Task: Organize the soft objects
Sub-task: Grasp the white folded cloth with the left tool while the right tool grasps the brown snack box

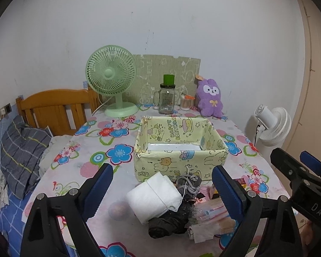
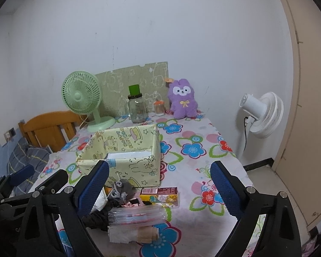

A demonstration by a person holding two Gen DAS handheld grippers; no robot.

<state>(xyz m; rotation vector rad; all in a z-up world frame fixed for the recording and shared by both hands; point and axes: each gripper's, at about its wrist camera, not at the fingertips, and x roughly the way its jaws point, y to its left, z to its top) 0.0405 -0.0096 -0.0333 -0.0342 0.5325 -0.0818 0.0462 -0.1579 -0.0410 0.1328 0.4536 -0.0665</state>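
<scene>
A yellow cartoon-print fabric box (image 1: 179, 160) (image 2: 126, 156) stands open in the middle of the flowered table. In front of it lies a pile: a folded white cloth (image 1: 154, 197), grey knitted socks (image 1: 188, 185) (image 2: 122, 189), a dark crumpled cloth (image 1: 169, 222) (image 2: 96, 216), a clear plastic packet (image 1: 211, 212) (image 2: 137, 214) and a small printed carton (image 2: 159, 197). My left gripper (image 1: 162, 182) is open above the pile, holding nothing. My right gripper (image 2: 158, 182) is open above the carton and packet, empty.
A green desk fan (image 1: 111, 79) (image 2: 83, 100), a glass jar with a green lid (image 1: 167, 98) (image 2: 137, 107), a swab pot (image 1: 186, 102) and a purple plush rabbit (image 1: 209, 98) (image 2: 182, 99) stand at the table's back. A white floor fan (image 2: 261, 115) is right; a bed (image 1: 21, 150) left.
</scene>
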